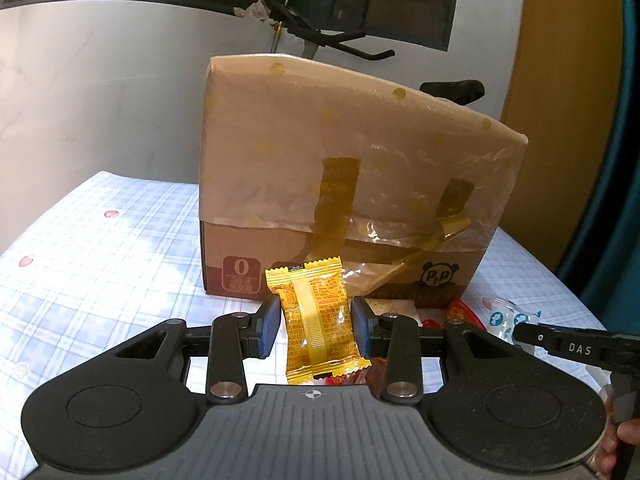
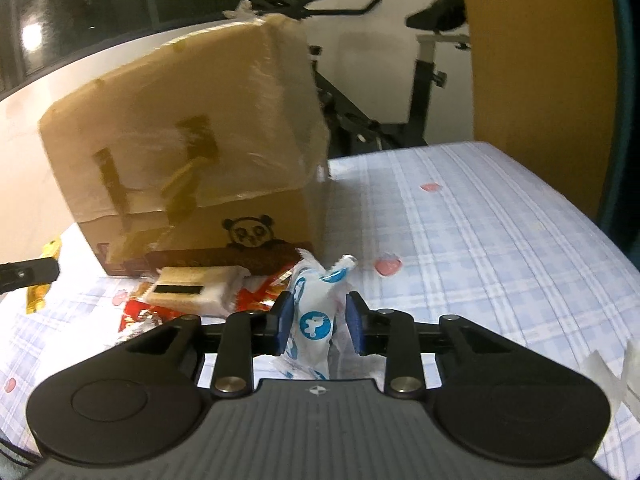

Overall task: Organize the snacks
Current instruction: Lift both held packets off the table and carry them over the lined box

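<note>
Yellow packet [image 1: 320,320] pinched in left claw [image 1: 316,322]; right claw [image 2: 319,322] pinches one blue-white packet [image 2: 314,320].

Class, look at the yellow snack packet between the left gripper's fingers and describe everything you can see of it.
The yellow packet is a small pillow-style wrapper of shiny plastic film, with crimped, serrated ends, a seam running down its middle and fine red print. It stands roughly upright, slightly tilted, between the blue pads of the left gripper, which touch its sides. It appears lifted above the checked cloth, in front of the cardboard box.
</note>
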